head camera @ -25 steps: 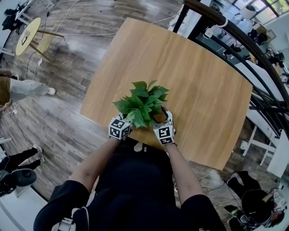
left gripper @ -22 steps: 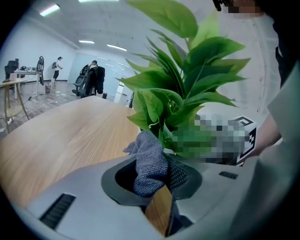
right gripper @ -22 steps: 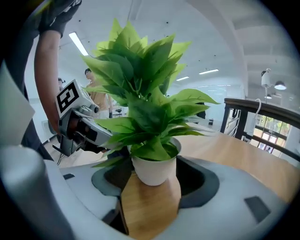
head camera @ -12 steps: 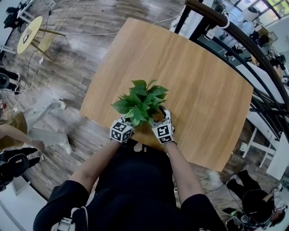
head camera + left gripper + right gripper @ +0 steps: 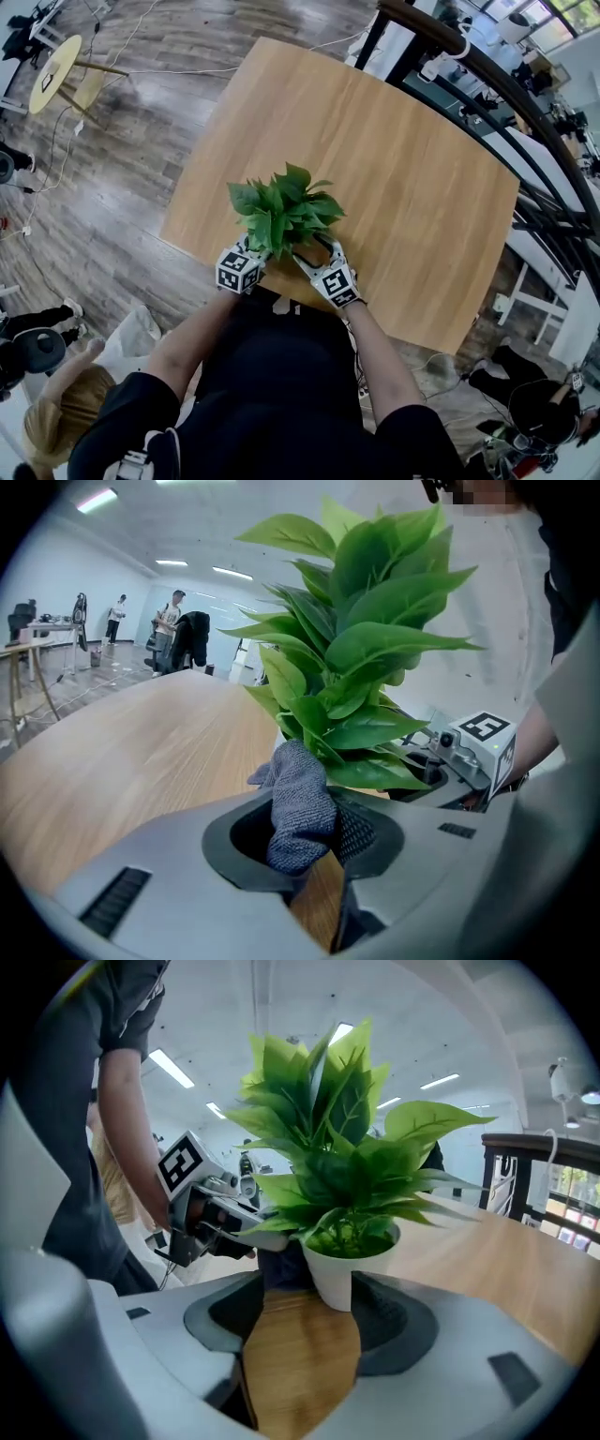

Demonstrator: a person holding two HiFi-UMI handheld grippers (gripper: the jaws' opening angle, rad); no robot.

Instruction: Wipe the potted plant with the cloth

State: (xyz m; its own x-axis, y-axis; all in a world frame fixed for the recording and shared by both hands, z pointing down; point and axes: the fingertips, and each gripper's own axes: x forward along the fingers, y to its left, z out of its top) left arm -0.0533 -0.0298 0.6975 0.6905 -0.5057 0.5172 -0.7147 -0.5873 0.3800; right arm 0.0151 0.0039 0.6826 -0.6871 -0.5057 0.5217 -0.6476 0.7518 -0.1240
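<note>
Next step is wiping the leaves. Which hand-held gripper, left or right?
Left. The left hand-held gripper is shut on the cloth, right at the plant's lower leaves. The right hand-held gripper is open, the pot between its jaws, no cloth.

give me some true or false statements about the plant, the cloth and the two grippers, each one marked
1. The left gripper is shut on a grey cloth. True.
2. The pot is black. False: it is white.
3. The plant stands on a wooden table. True.
4. The right gripper holds the cloth. False: its jaws stand apart with the pot just ahead of them; the cloth is in the left gripper.
5. The plant lies tipped on its side. False: it stands upright.
</note>
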